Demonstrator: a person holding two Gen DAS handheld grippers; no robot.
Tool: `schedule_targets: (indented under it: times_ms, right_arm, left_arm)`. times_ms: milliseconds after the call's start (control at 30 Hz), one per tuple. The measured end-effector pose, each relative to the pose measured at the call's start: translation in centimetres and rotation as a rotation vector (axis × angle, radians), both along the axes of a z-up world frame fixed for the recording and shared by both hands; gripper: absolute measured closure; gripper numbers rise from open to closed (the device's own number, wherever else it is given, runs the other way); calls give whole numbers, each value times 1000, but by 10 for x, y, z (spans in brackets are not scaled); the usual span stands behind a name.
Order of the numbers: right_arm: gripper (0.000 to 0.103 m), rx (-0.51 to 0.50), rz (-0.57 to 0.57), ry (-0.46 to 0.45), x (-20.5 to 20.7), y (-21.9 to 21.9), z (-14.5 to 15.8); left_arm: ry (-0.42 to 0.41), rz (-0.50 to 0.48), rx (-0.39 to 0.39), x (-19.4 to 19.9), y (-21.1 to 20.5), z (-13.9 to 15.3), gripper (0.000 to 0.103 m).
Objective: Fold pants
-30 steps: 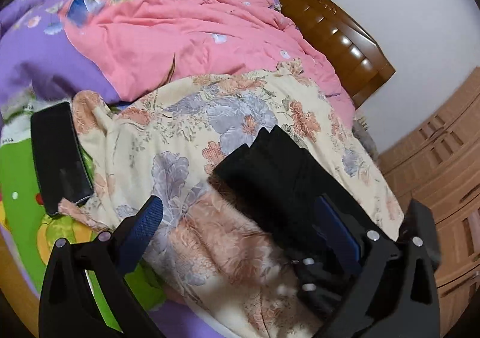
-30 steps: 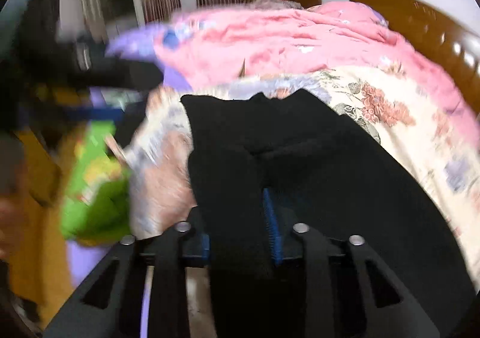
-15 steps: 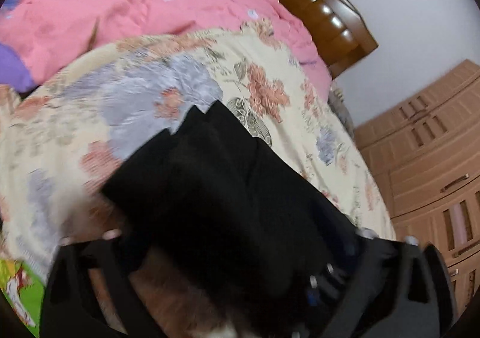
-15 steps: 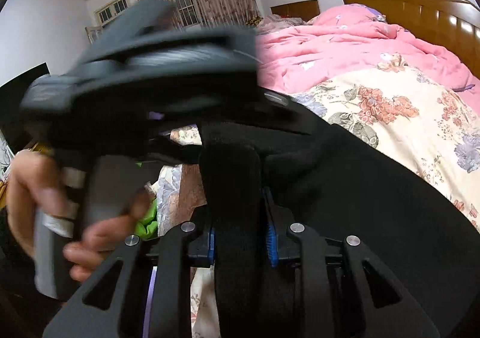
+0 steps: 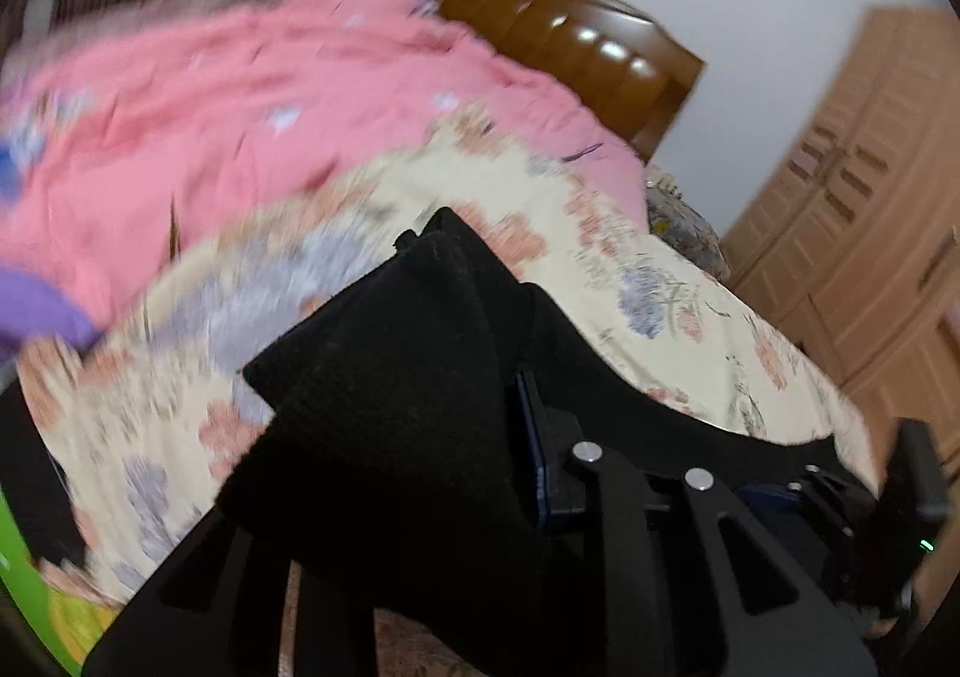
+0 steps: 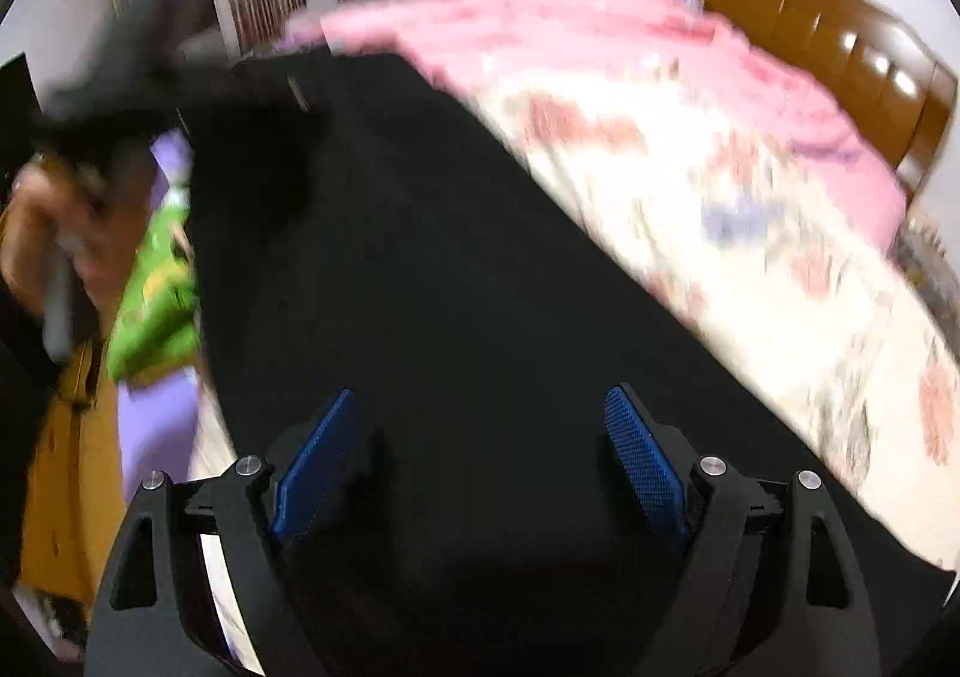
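Observation:
The black pants (image 6: 432, 269) lie stretched across the floral bedspread (image 6: 750, 257). In the left wrist view a bunched fold of the pants (image 5: 390, 389) sits between my left gripper's jaws and hides the left finger. My left gripper (image 5: 468, 437) is shut on that fold, and its right blue pad (image 5: 534, 437) presses against the cloth. My right gripper (image 6: 480, 437) is open, with its blue pads (image 6: 642, 449) spread wide just above the pants and holding nothing. The left gripper and the hand holding it show blurred at the upper left of the right wrist view (image 6: 120, 95).
A pink quilt (image 5: 270, 95) is heaped at the far side of the bed against a brown wooden headboard (image 5: 570, 35). A wooden wardrobe (image 5: 870, 197) stands at the right. A green and purple sheet (image 6: 156, 293) shows at the bed's left edge.
My right gripper has let go of the pants and opened wide. My left gripper has closed on a fold of the pants and lifted it. Both views are blurred by motion.

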State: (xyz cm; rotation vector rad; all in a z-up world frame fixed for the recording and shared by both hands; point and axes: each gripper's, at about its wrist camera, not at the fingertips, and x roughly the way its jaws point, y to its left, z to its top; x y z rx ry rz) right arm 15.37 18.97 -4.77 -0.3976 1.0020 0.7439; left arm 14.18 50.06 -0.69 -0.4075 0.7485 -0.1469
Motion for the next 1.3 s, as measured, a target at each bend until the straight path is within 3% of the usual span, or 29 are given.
schedule_targets:
  times_ms: [167,300,367,467,533,633,867,1067,1133,1167,1200,1267,1300]
  right_arm:
    - [15,-59,23,-64,-8,7,-18]
    - [13,3,-24,-32,-4,-9,-9]
    - [13,10,-54,-56,-6,-23,-2]
    - [13,-78,-33,-48,-8,-28,-16]
    - [10,-30,-26,-35,-9,-34,-15]
    - [11,85,-93,3,-10,-69,6]
    - [10,315,-521,-44,-45,-252,51]
    - [10,346,-696,-108,-95,-336,53]
    - [10,330,-720,-109,-103,-348,50]
    - [10,324,-728,-107,-107,-349,48]
    - [10,328,-731,-100,-94,-359,46]
    - [10,347,-736,-83,-82,-361,38]
    - [10,362,-735,-70,-75,-361,38]
  left_arm:
    - [-119,-61,59,-19,-33,50,84]
    - [-195,-108,130,-40,-78,84,84]
    - [-228,-132,162,-51,-100,96,84]
    - [-264,-168,167,-64,-137,111,85]
    - [-275,-192,176,-68,-161,114,85]
    - [-270,-215,174,-70,-193,113,85]
    - [-287,-269,277,-86,-290,92,85]
    - [-190,-445,418,-88,-391,16,84]
    - [-159,-505,452,-94,-412,-12,79]
    - [-168,-522,462,-98,-418,-18,67]
    - [-191,-535,454,-106,-421,-21,44]
    - [-220,-623,354,-115,-421,-17,20]
    - [-252,-662,310,-123,-418,-11,14]
